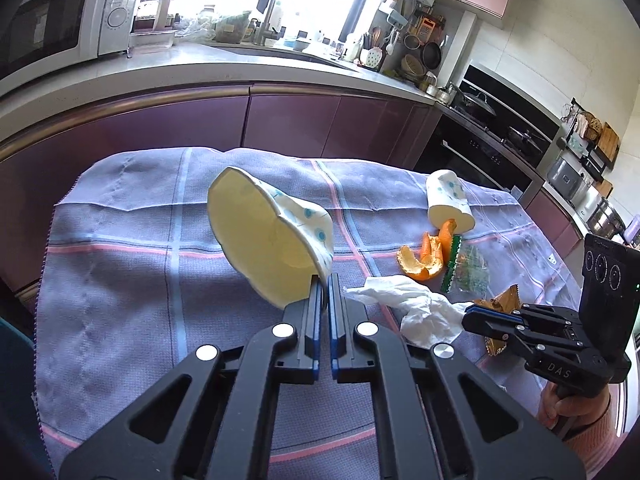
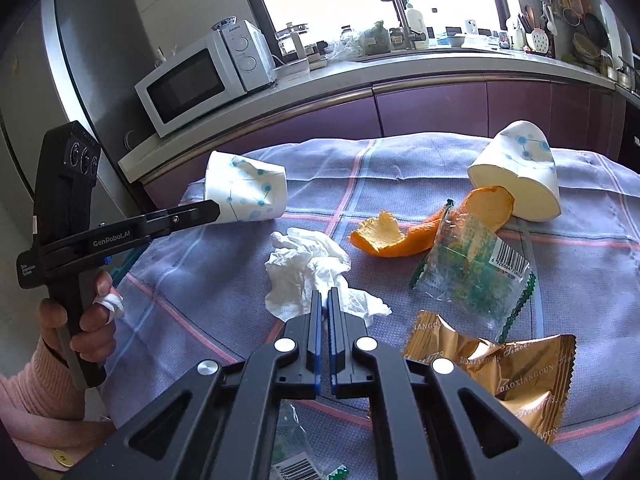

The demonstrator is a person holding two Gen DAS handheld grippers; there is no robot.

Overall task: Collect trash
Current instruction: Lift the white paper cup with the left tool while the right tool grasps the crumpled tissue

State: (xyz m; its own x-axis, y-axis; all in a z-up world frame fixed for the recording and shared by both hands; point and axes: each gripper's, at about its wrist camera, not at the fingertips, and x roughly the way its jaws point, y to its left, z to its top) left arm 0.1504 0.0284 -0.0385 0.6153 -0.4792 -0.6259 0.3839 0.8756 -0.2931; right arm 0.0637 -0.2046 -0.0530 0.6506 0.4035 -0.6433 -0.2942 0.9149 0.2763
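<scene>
White tissue, crumpled and soft (image 2: 316,276), lies on the purple checked cloth (image 1: 120,240) directly ahead of the right gripper (image 2: 325,300); that gripper's jaws are clenched on the tissue's near edge, so the wad lies just past the fingertips and runs away from them toward the far left; the left gripper (image 1: 325,286) is clenched on the rim of a dented white paper cup with blue dots (image 1: 272,236), which hangs tilted off its tips with the open mouth facing back at the left wrist camera, clear of the cloth; the rest of the trash, a curl of orange peel (image 2: 404,236), a clear green-edged plastic wrapper (image 2: 472,280), a gold foil wrapper (image 2: 500,372) and a second white dotted paper cup on its side (image 2: 516,176), lies to the right of the tissue, nearer the right hand than the left; my guess is the tissue goes into the held cup's mouth, which sits up and to the left of the wad
</scene>
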